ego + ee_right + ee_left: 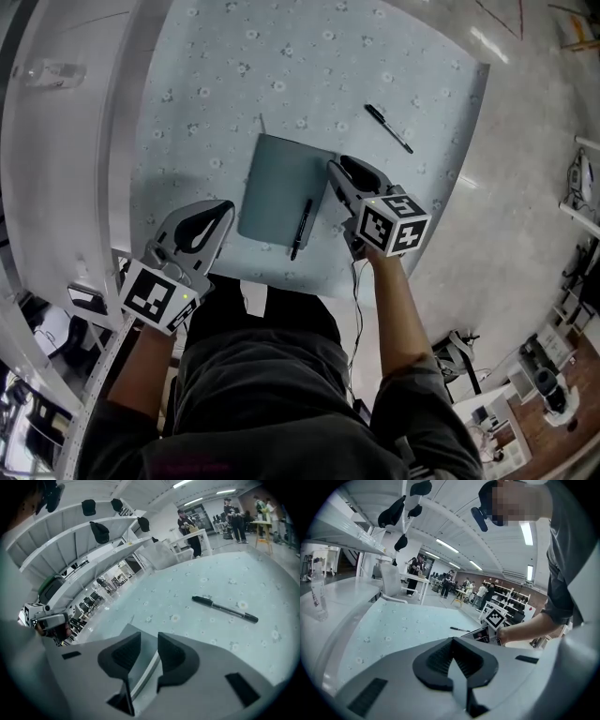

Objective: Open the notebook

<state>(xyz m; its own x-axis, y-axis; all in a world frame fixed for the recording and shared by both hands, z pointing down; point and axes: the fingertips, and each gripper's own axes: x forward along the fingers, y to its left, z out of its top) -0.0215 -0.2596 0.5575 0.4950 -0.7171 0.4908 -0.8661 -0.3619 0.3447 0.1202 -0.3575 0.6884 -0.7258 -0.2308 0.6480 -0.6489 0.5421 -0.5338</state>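
Left gripper (223, 208): jaws pressed together, empty, near table (234, 75) edge. Right gripper (149, 640): narrowly parted, straddling closed notebook (277, 187) right edge. I'd pinch cover only; pen (301, 228) on it may roll.

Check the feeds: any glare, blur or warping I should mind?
Head view: evenly lit, sharp, table edges bowed. Left gripper view: strong fisheye, dark corners, bright ceiling strips. Right gripper view: pen crisp, notebook edge between the jaws soft.
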